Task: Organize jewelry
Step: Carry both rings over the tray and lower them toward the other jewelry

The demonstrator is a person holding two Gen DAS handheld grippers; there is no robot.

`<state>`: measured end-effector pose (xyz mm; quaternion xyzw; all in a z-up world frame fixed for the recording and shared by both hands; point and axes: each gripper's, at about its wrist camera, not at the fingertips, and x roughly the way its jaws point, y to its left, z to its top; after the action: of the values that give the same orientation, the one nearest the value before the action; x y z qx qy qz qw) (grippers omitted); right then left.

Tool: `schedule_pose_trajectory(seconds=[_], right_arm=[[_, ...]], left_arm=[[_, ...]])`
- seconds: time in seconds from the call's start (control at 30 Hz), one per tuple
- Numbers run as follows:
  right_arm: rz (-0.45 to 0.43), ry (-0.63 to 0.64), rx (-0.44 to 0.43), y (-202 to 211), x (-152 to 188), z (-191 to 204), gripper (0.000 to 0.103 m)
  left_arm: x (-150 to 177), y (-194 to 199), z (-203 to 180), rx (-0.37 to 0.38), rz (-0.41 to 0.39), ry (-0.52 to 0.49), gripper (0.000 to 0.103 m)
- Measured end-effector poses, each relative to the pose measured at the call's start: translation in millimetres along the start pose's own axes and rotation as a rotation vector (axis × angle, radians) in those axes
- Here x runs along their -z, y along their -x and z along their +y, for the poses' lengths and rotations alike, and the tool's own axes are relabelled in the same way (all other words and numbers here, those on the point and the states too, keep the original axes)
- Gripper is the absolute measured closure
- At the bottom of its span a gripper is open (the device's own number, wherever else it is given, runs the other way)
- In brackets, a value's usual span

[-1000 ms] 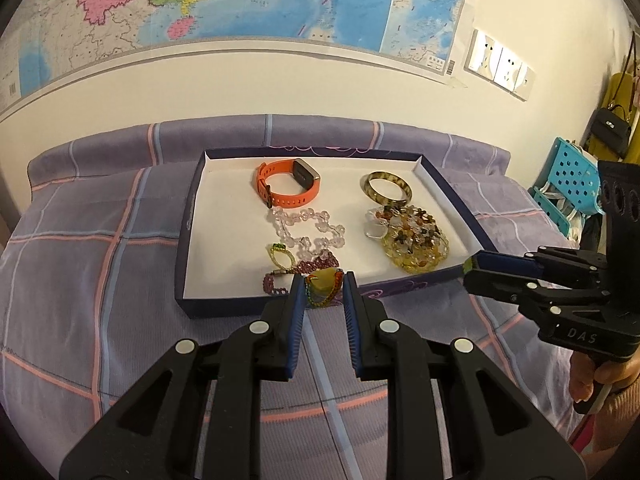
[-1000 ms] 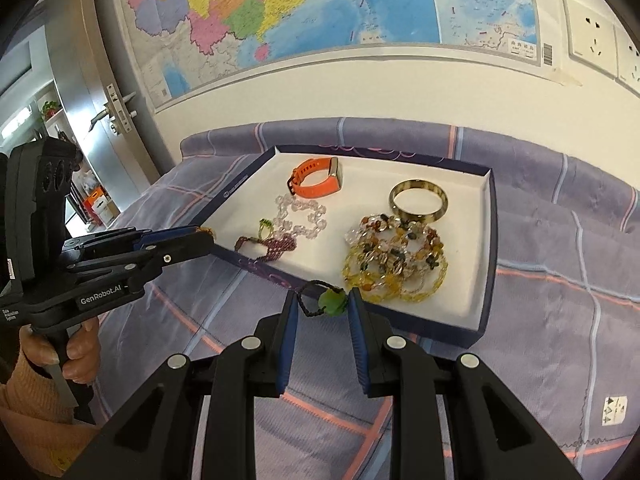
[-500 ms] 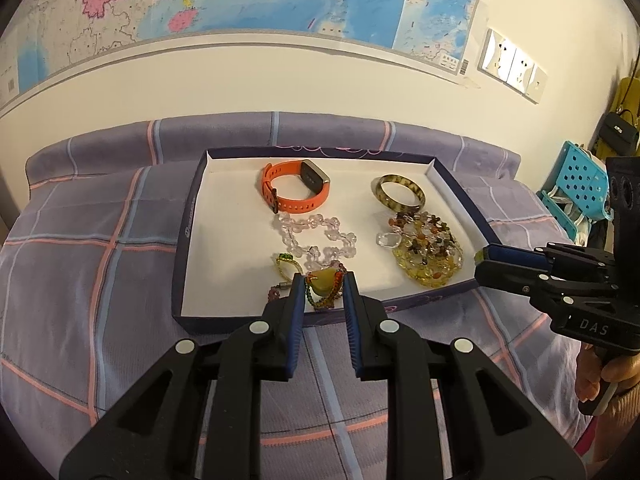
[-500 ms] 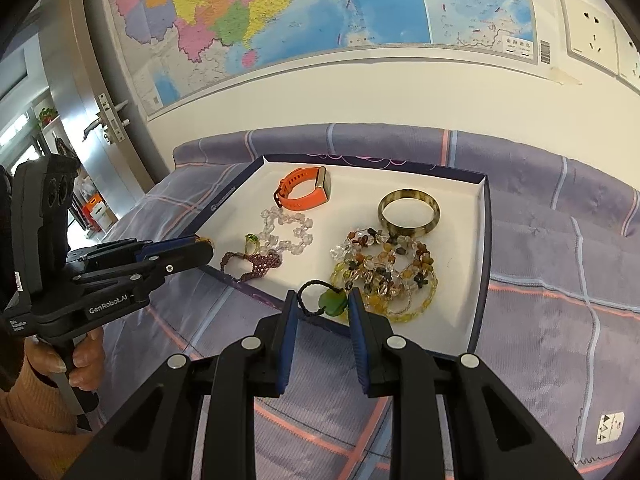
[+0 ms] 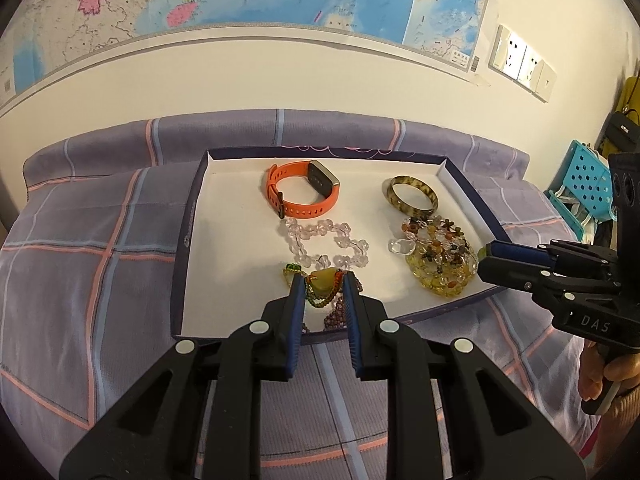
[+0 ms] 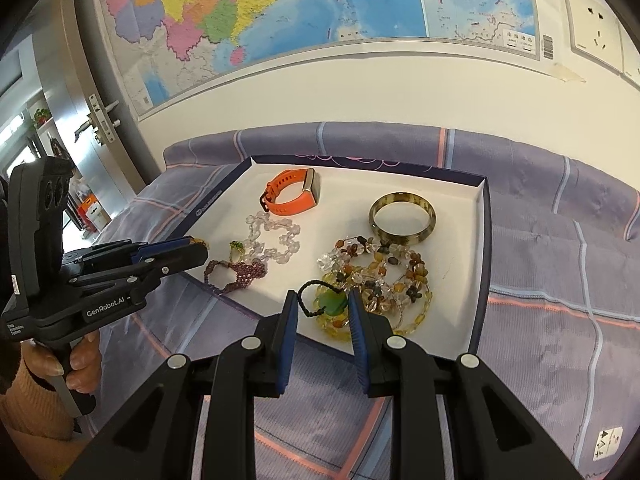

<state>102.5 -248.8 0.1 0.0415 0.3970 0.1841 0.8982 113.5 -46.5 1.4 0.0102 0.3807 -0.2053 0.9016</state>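
Bedspread [image 5: 100, 280]: one tray [image 5: 188, 240], perhaps seven jewels

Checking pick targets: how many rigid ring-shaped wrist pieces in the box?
2: orange watch at the back left, brown bangle at the back right. Bead piles could hide more.

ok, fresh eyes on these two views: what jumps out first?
The orange watch at the back of the white-lined tray on the purple checked bed, with a heap of amber beads near the tray's front right. Close up, the left gripper pinches a yellow pendant and the right gripper a green pendant. A big coloured map fills the wall behind.
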Motion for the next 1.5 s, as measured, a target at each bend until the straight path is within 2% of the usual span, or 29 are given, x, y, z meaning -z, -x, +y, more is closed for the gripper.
schedule_pose_trajectory(seconds=[1.5], right_arm=[[0.035,0.001,0.033,-30,-20,-11,0.08]], left_arm=[[-17,-33,1,-0.034,0.033,0.004,0.083]])
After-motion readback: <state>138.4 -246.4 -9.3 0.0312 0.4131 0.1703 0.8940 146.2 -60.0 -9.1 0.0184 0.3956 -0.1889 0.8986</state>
